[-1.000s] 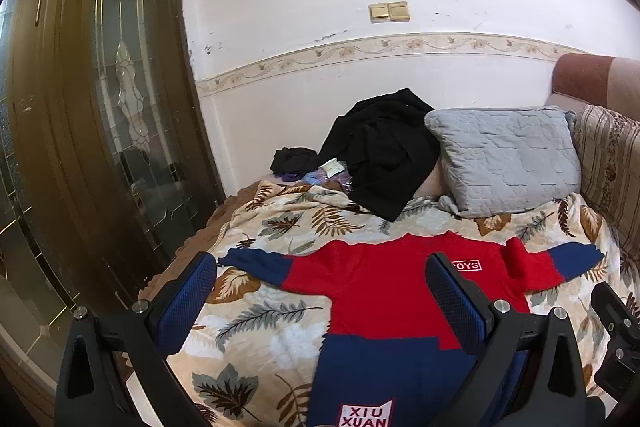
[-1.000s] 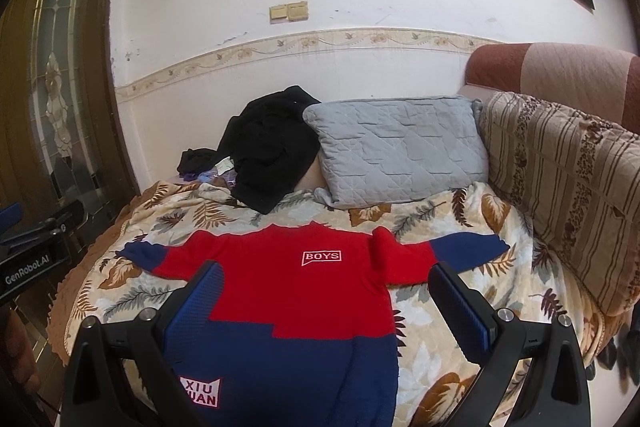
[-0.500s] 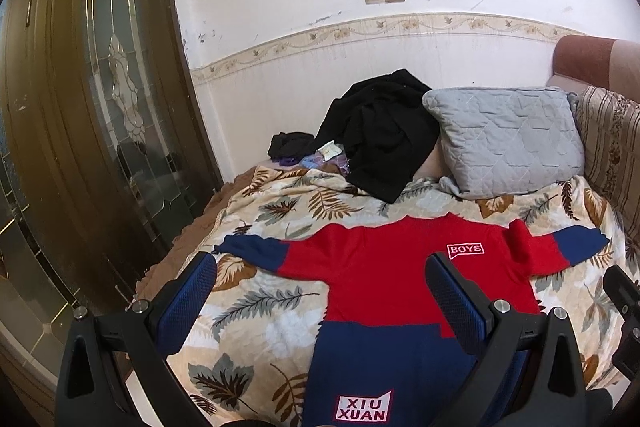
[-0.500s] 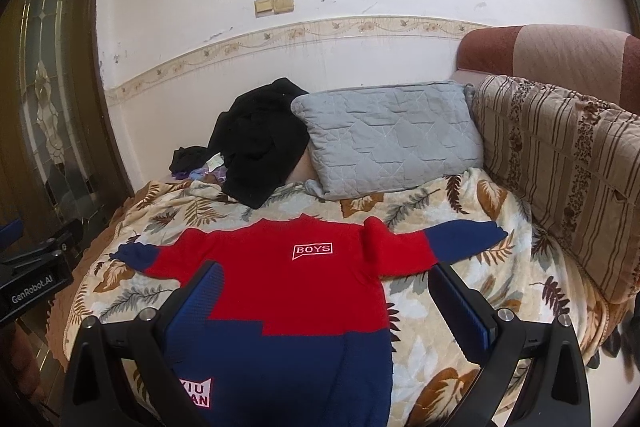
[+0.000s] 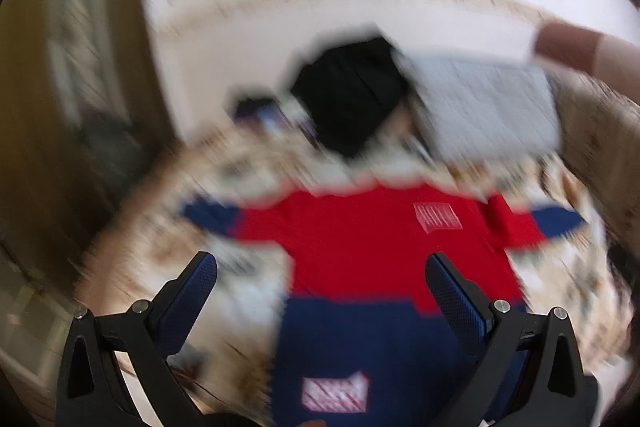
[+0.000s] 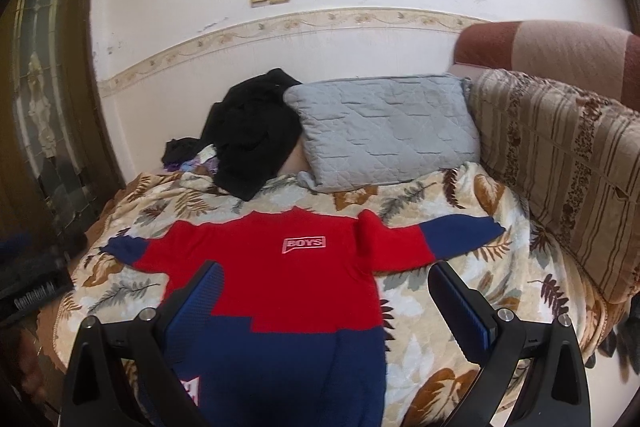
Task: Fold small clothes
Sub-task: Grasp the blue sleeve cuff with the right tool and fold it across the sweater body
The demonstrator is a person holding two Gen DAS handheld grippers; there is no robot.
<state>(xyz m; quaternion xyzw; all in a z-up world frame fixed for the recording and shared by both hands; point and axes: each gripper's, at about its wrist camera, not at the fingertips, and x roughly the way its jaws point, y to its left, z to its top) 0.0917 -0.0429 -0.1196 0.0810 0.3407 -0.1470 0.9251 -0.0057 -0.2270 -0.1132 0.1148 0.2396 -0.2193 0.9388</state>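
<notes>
A red and navy sweater [image 6: 280, 291] lies flat and face up on a bed covered by a leaf-print blanket [image 6: 432, 339], both sleeves stretched out to the sides and the hem toward the cameras.

The right wrist view is sharp. It shows the white "BOYS" patch [image 6: 304, 243] on the red chest, a grey quilted pillow [image 6: 384, 131] at the head of the bed, a heap of black clothing [image 6: 252, 135] just beside the pillow, and a striped sofa back [image 6: 568, 171] along the bed's edge. The right claw [image 6: 324, 291] hangs above the sweater with its fingers spread wide and nothing between them; one blue pad [image 6: 196, 303] sits over the garment's body, the other over bare blanket.

The left wrist view is heavily smeared, so lettering and blanket pattern cannot be read there. It does show the whole lower navy panel with a white label [image 5: 334, 391] near the hem, which the right view cuts off. The left claw [image 5: 320, 291] is likewise wide apart and empty, one pad over the blanket, the other over the sweater [image 5: 368, 247].
</notes>
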